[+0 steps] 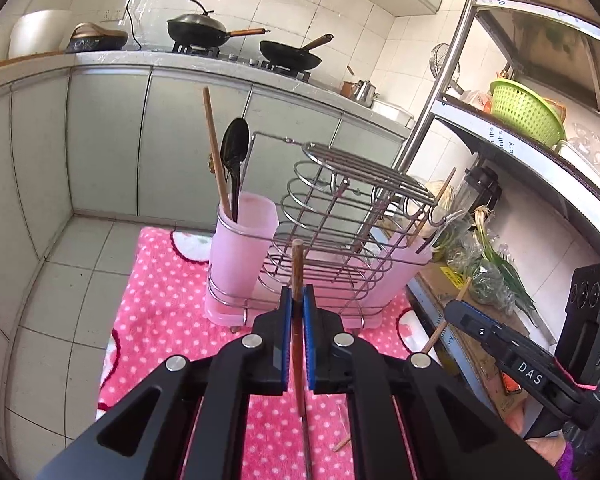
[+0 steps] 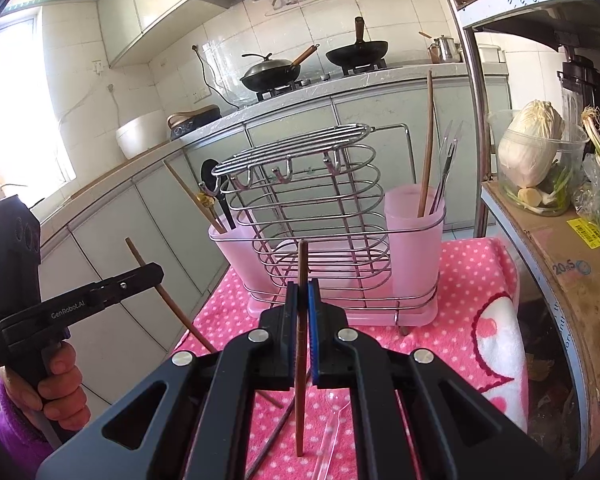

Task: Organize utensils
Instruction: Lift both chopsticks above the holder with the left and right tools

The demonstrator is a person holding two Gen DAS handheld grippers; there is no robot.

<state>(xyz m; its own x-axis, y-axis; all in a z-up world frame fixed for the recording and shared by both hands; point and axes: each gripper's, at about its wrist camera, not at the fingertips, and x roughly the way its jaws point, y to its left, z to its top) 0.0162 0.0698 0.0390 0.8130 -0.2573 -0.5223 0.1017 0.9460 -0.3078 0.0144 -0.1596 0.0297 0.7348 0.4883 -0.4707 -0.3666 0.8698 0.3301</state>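
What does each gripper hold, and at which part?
Each holds one brown chopstick: left gripper and right gripper both clamp theirs near the upper end.

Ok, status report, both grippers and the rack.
Left gripper shut on chopstick. Right gripper shut on second chopstick. Rack ahead, both pink cups part filled. Nothing in the way.

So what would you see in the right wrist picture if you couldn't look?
The right gripper pinches a brown chopstick upright in its jaws, in front of a wire rack with pink cups on a pink dotted cloth. At left, the left gripper holds another chopstick.
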